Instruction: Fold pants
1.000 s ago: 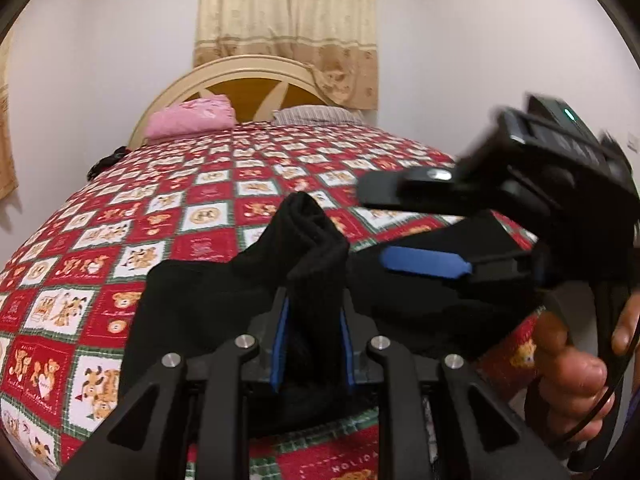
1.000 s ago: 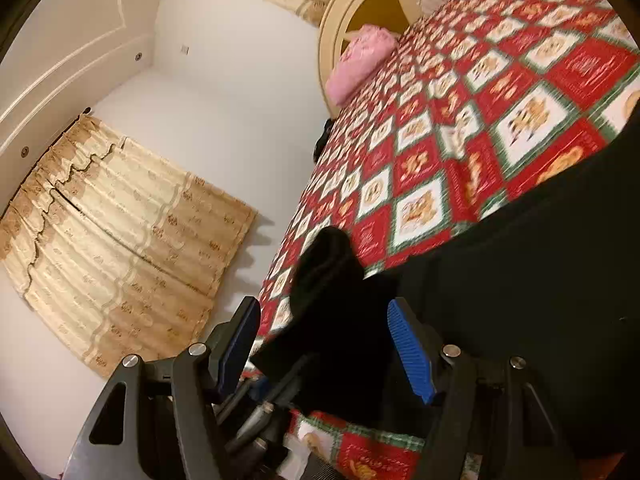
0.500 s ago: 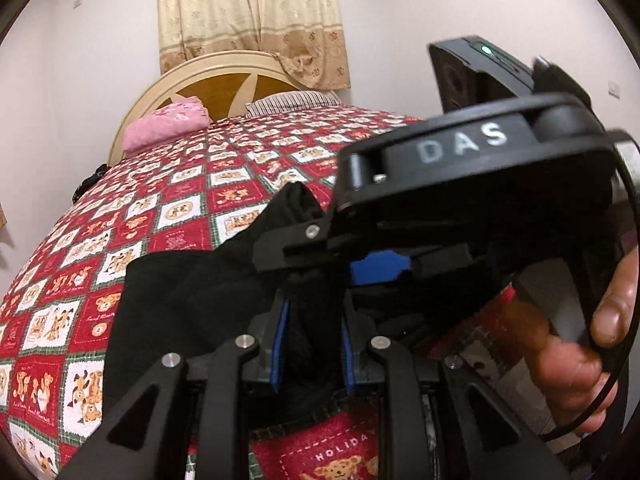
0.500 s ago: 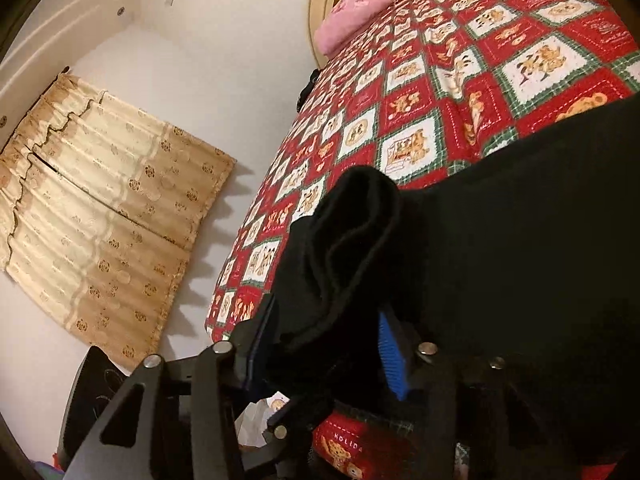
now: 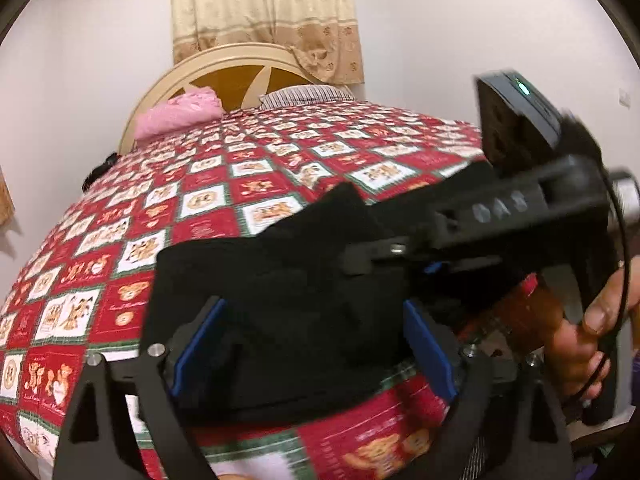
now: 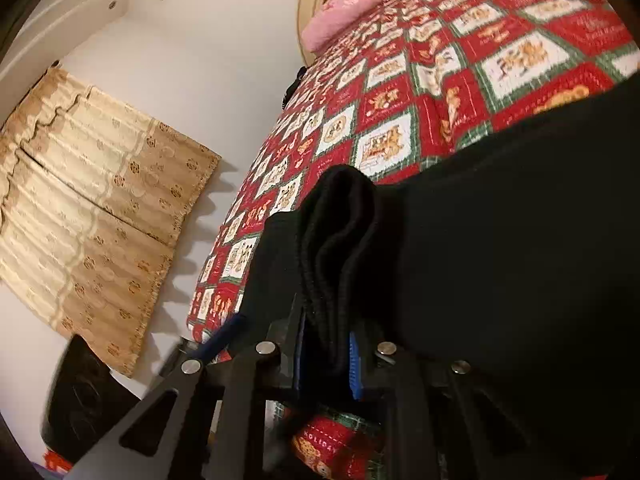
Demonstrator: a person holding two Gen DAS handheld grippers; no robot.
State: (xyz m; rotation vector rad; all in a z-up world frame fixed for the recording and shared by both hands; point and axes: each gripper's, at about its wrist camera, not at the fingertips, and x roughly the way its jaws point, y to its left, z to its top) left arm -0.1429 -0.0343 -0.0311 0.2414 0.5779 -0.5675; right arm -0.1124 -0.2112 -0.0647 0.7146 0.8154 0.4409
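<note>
Tongs: we are keeping our right tongs point(image 6: 326, 364) clamped on a bunched fold of the black pants point(image 6: 520, 260), anchoring them at the bed's point(image 5: 240, 184) near edge, while our left tongs point(image 5: 312, 344) are standing apart over the cloth.

The black pants point(image 6: 520, 260) run past the right edge; the right claw point(image 5: 500, 216) is motion-blurred.

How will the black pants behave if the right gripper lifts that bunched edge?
Probably floppy: the black pants bunch into soft folds in the right gripper, so the rest would likely drape and trail. Thick ribbed edge suggests little slipping. The left gripper is open, giving no support.
</note>
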